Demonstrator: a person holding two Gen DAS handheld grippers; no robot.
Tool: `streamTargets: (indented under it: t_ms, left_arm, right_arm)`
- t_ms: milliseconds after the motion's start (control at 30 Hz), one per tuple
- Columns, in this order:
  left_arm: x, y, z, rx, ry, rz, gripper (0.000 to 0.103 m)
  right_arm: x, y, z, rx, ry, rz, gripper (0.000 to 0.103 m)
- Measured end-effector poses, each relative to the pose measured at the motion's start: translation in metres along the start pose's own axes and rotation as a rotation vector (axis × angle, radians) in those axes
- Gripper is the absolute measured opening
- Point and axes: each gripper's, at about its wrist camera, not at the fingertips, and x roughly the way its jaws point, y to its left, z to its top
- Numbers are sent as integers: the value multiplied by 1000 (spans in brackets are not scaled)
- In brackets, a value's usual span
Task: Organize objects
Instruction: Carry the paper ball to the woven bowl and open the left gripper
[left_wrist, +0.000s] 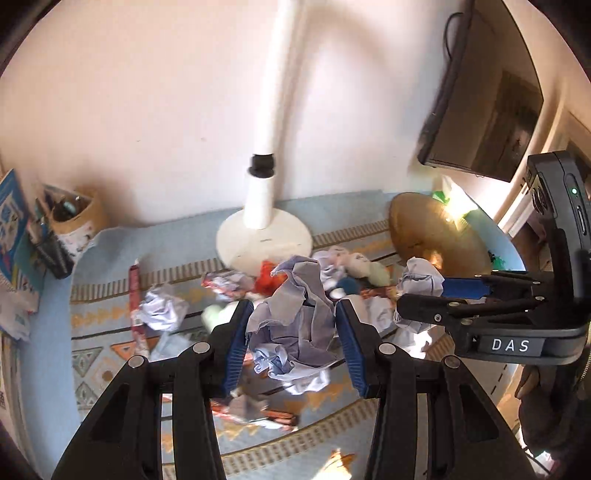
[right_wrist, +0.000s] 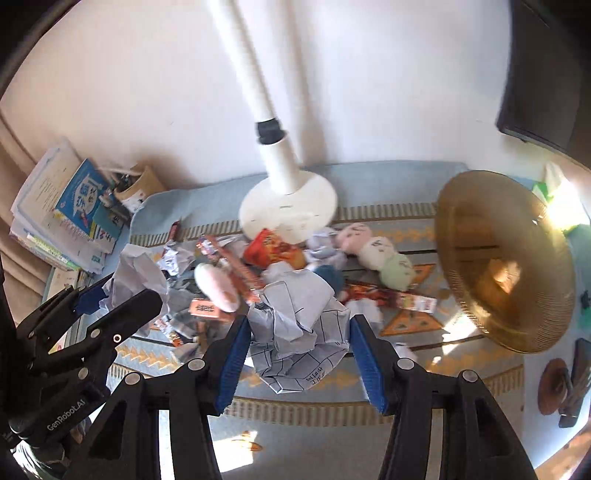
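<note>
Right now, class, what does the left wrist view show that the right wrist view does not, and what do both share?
Only the left wrist view shows the left gripper head-on, holding a crumpled bluish paper ball, and the right gripper's DAS label. Only the right wrist view shows the right gripper head-on, holding a grid-printed paper ball, and a brown coaster. Both share the white lamp base, golden dish, plush toys and patterned mat.

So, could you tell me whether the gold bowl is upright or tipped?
Tipped: the gold bowl stands on its rim, its ribbed inside facing the clutter.
</note>
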Motion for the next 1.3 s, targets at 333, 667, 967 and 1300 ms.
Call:
streamTargets:
  t_ms: [333,667,967,1300]
  left_arm:
    - [58,-145,41,118,-1,-121,44]
    - [100,-208,61,173,8,-126,45]
    - [118,-213,73,156,-12,-65,91]
    - [107,-205,64,125,-8,-10,91]
  right_arm:
    - [-51,-163,11,164,-46,-97,54]
    - [-52,-221,23,177,-52,-126,54]
    - [-45,-249,26,231,-40,-159,78]
    - [-42,-244,16,230,-15,-130,79]
